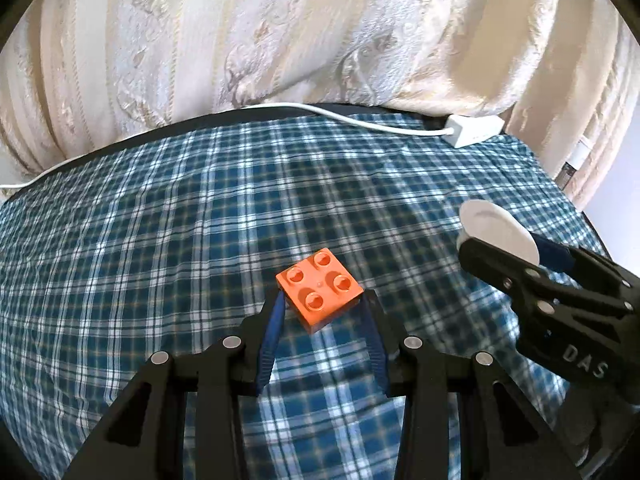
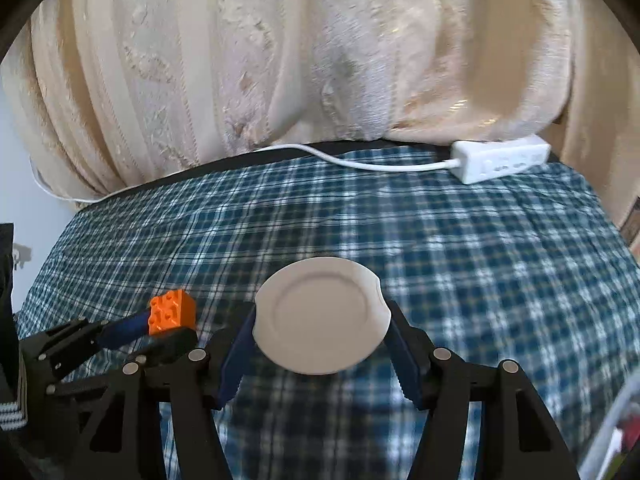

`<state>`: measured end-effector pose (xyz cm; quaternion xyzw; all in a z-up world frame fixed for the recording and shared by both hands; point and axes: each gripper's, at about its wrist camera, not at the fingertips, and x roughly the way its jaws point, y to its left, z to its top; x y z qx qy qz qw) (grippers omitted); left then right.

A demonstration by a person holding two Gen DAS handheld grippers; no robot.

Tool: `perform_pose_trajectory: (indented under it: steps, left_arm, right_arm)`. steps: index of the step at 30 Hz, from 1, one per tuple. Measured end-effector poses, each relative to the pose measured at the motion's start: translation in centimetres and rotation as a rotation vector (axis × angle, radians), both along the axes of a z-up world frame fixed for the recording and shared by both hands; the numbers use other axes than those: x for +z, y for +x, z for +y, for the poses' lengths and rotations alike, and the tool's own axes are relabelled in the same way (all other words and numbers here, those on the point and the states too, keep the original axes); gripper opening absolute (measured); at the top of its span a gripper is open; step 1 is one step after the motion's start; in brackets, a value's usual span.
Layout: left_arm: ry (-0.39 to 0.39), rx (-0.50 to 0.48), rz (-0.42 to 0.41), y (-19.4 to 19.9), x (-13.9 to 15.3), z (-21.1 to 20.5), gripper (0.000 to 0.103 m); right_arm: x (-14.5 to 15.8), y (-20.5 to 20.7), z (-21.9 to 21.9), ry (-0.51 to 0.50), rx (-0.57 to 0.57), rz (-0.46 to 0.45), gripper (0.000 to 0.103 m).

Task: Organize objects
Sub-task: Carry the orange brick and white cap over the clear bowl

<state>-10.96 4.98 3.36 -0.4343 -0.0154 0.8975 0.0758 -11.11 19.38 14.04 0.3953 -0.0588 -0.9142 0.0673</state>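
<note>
An orange four-stud brick sits between the blue pads of my left gripper, which is shut on it above the blue plaid cloth. The brick also shows in the right wrist view, held by the left gripper at the lower left. My right gripper is shut on a white round lid and holds it above the cloth. In the left wrist view the right gripper and the white lid are at the right.
A white power strip with a white cable lies at the far edge of the cloth, also in the left wrist view. Cream patterned curtains hang behind. Something white with red shows at the right wrist view's lower right corner.
</note>
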Motion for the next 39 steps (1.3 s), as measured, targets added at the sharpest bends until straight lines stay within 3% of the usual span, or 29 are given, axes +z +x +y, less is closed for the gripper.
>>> perform_pose_trajectory:
  steps: [24,34,39]
  left_arm:
    - [-0.013,-0.186,0.061,4.1,1.9,6.1,0.04]
    - [-0.011,-0.255,0.088,5.9,2.9,8.5,0.04]
    - [-0.003,-0.257,0.101,6.5,3.5,8.7,0.04]
  right_arm:
    - [2.5,12.0,7.2,-0.046,-0.214,0.085,0.065]
    - [3.2,17.1,10.4,-0.015,-0.307,0.12,0.065]
    - [3.0,18.1,10.7,-0.049,-0.278,0.115,0.065]
